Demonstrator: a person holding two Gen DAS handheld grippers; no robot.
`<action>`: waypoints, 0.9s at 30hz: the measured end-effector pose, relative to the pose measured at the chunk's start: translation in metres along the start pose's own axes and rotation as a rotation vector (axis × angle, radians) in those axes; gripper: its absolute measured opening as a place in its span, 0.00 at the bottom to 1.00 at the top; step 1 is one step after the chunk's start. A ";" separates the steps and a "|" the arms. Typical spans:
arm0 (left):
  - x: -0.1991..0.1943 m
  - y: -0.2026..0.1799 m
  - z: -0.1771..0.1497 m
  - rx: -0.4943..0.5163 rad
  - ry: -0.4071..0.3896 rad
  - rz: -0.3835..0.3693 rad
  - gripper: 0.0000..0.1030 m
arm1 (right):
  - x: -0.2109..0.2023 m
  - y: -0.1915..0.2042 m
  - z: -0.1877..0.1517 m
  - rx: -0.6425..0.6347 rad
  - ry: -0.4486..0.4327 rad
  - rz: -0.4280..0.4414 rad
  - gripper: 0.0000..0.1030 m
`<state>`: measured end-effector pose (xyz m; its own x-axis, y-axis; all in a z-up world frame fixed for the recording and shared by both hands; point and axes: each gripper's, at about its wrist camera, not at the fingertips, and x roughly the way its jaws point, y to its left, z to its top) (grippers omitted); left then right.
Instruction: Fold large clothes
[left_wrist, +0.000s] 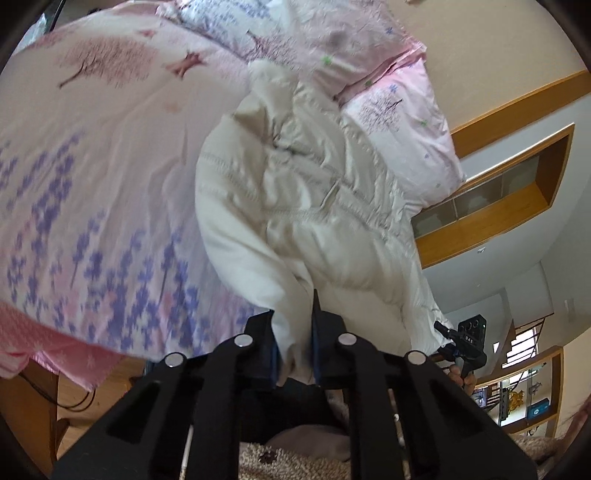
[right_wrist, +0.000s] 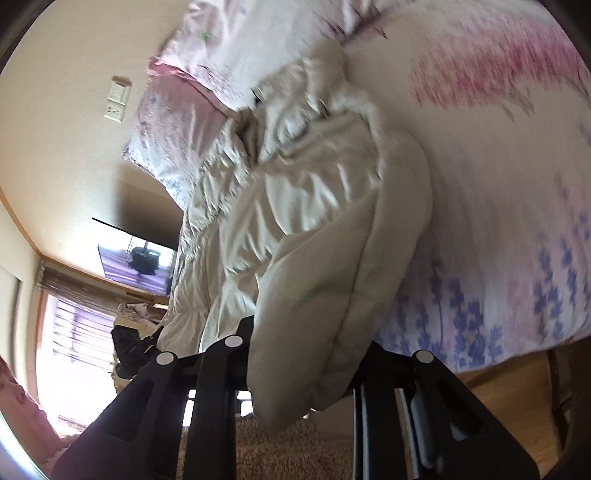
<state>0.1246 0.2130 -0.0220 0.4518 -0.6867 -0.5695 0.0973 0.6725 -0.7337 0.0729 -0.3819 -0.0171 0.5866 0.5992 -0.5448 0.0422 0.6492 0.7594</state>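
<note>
Left gripper (left_wrist: 293, 343): fingers clamped narrow on a hem fold of the cream padded coat (left_wrist: 295, 192). Right gripper (right_wrist: 306, 354): a thick bunch of the same coat fills the gap between its fingers and hides the tips; apparently gripped. Two separated holds likely keep the bottom edge spread for a fold. Coat lies lengthwise on the floral bedsheet (left_wrist: 92, 177), its far end near the pillows (left_wrist: 402, 122).
</note>
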 end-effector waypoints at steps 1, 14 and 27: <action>-0.002 -0.001 0.004 0.000 -0.010 -0.005 0.13 | -0.003 0.005 0.002 -0.011 -0.018 0.000 0.19; -0.026 -0.059 0.075 0.130 -0.221 -0.028 0.11 | -0.032 0.087 0.042 -0.269 -0.304 -0.052 0.17; -0.002 -0.094 0.180 0.174 -0.325 0.016 0.11 | -0.003 0.134 0.131 -0.317 -0.480 -0.078 0.17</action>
<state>0.2745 0.2007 0.1144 0.7101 -0.5707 -0.4124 0.2246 0.7386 -0.6356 0.1830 -0.3580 0.1325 0.8956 0.3124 -0.3167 -0.1009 0.8360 0.5394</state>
